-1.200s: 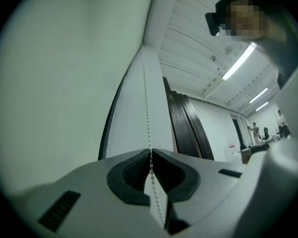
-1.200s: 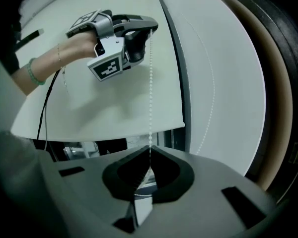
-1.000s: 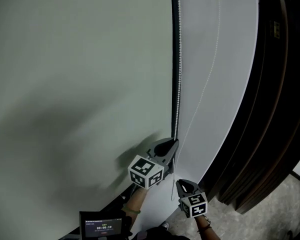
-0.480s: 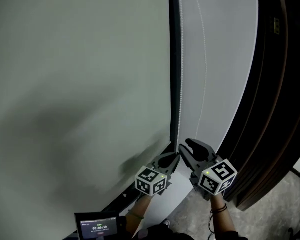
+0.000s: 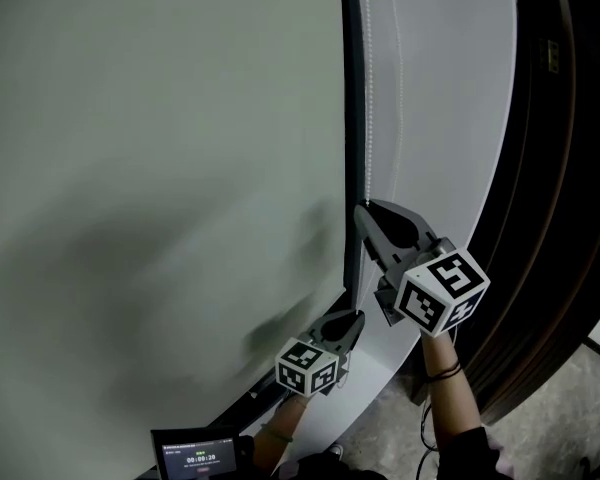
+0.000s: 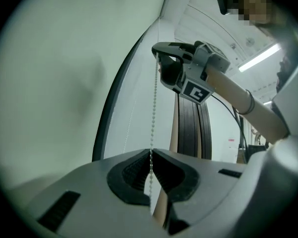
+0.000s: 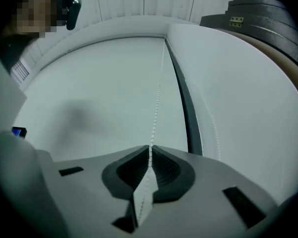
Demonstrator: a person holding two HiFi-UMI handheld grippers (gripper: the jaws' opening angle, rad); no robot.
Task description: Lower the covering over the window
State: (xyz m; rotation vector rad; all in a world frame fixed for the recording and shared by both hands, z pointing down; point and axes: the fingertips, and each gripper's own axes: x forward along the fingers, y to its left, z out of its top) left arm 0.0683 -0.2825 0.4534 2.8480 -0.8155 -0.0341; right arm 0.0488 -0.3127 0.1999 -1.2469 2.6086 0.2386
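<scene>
Beside the wall point(image 5: 160, 168), the left claw point(image 5: 352, 316) was clamped low on the chain point(image 5: 368, 118), probably to keep it taut. Higher on that chain, the right claw point(image 5: 360, 208) had just been closing, its tips pinching the beads, seemingly for a downward pull. The blind point(image 5: 440, 118) hung just right.

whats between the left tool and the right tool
Bead chain, seen in the left gripper view: left tool pinches it below, right tool above, its jaws having just been closing on it.
</scene>
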